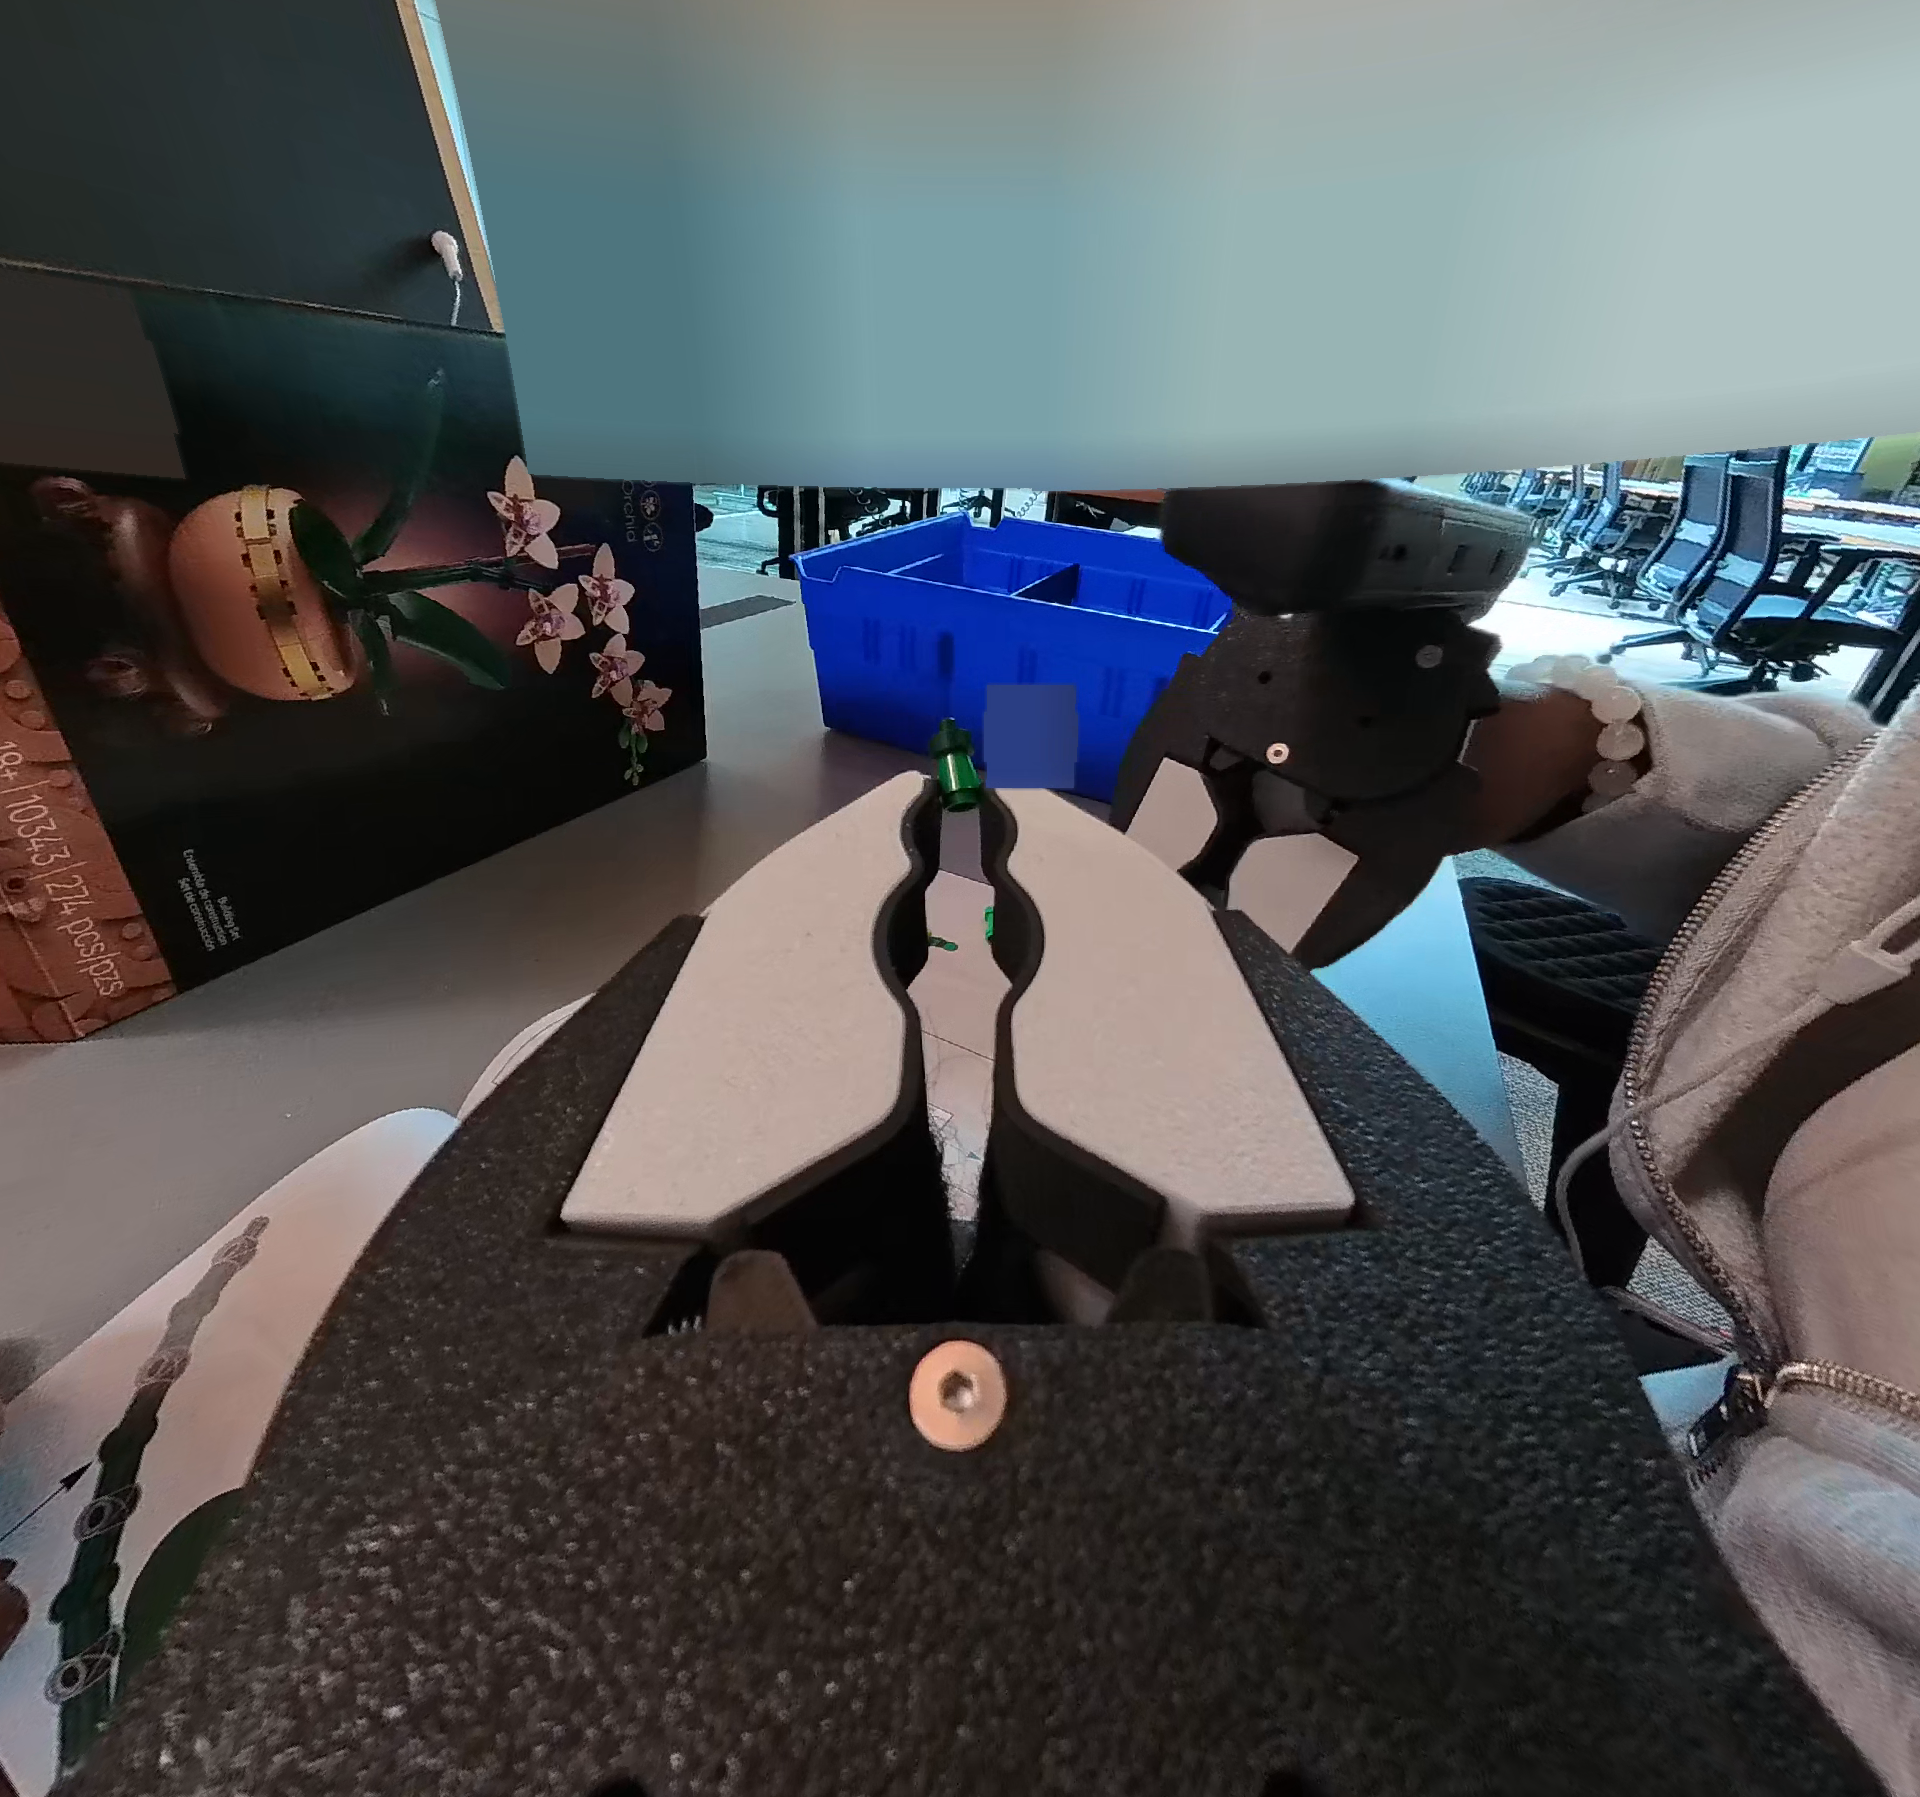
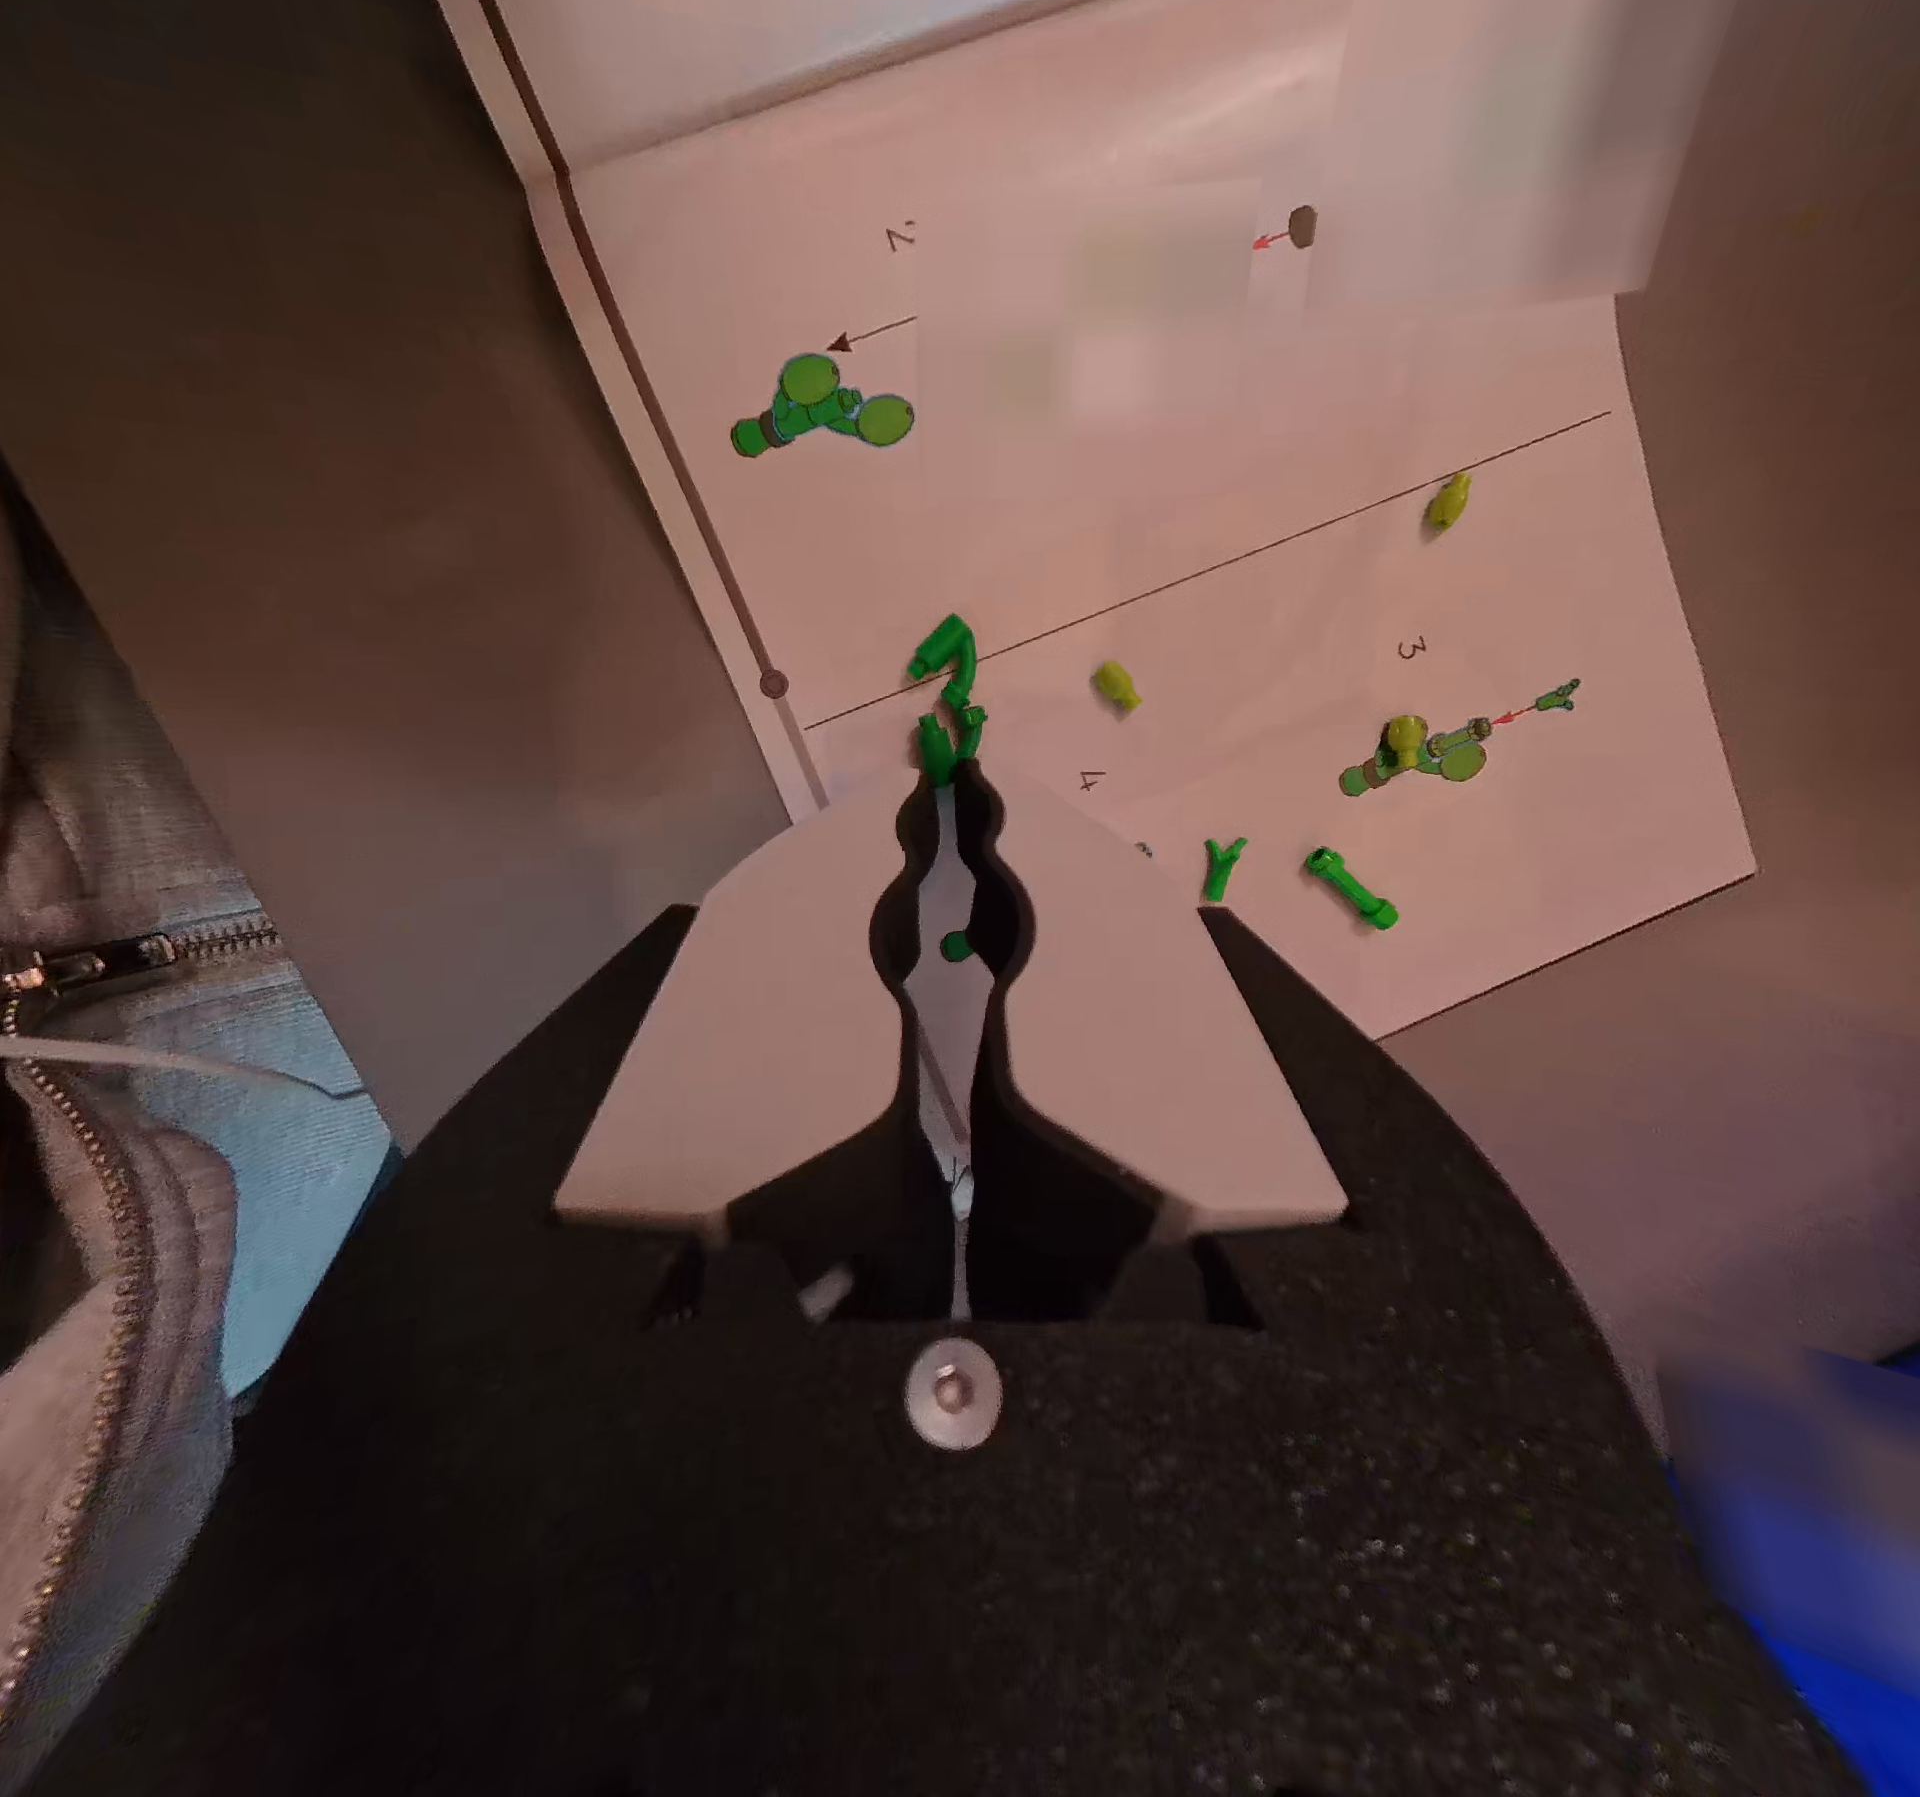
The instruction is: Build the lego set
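My left gripper (image 1: 961, 797) is shut on a dark green stem piece (image 1: 952, 765) that sticks up from its tips above the table. My right gripper (image 2: 948, 773) is shut on a bright green jointed stem assembly (image 2: 951, 693) and holds it over the open instruction sheet (image 2: 1039, 521). Loose on the sheet lie two lime buds (image 2: 1115, 685) (image 2: 1446, 502), a green Y-shaped piece (image 2: 1222, 864) and a green bar piece (image 2: 1351, 887). The right gripper also shows in the left wrist view (image 1: 1278, 874), off to the right, pointing down.
The set's box (image 1: 343, 687) stands at the left. A blue divided bin (image 1: 997, 646) sits behind the left gripper. Instruction pages (image 1: 156, 1384) lie at the lower left. A person's grey zip jacket (image 1: 1766, 1124) and sleeve are on the right. My right fingertips sit around 15 cm from my left ones.
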### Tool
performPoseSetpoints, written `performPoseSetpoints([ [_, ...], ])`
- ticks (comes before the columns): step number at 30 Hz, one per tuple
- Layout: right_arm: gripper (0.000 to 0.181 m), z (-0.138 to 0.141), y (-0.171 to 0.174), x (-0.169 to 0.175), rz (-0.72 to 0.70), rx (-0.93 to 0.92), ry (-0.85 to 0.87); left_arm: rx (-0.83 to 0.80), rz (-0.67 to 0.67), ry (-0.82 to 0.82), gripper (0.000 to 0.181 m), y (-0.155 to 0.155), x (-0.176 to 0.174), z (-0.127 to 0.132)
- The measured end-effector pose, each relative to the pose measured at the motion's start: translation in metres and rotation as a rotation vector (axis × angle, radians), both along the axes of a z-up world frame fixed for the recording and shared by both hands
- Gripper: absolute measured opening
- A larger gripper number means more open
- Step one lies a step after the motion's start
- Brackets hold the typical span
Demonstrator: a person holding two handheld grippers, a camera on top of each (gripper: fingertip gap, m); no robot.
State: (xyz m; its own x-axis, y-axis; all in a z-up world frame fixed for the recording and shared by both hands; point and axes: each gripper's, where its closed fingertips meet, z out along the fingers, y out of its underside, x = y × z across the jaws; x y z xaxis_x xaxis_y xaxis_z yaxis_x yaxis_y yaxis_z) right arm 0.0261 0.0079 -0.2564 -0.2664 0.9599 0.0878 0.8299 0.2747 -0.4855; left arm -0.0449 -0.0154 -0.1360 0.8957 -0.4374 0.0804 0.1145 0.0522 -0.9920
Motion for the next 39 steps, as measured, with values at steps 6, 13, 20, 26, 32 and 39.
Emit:
performPoseSetpoints([
  [6, 0.010, 0.000, 0.004, 0.005, 0.027, -0.008, 0.016, -0.002, 0.002, 0.006, 0.006, 0.000, 0.000, -0.001],
  [13, 0.013, 0.007, -0.002, 0.005, 0.105, 0.120, 0.019, -0.004, 0.007, 0.013, 0.006, 0.001, 0.000, -0.001],
  [20, 0.014, 0.004, 0.005, 0.015, 0.136, 0.197, -0.035, -0.003, 0.003, 0.010, 0.006, 0.000, 0.000, -0.001],
  [26, 0.008, 0.023, -0.011, 0.009, 0.102, 0.043, 0.081, -0.005, 0.004, 0.010, 0.006, 0.001, 0.000, -0.001],
  [32, 0.010, 0.005, -0.010, 0.002, 0.070, 0.053, 0.032, -0.004, 0.003, 0.011, 0.006, 0.000, 0.001, -0.001],
  [39, 0.008, 0.001, -0.004, 0.002, 0.086, 0.084, 0.006, -0.003, 0.001, 0.005, 0.006, 0.000, 0.000, -0.001],
])
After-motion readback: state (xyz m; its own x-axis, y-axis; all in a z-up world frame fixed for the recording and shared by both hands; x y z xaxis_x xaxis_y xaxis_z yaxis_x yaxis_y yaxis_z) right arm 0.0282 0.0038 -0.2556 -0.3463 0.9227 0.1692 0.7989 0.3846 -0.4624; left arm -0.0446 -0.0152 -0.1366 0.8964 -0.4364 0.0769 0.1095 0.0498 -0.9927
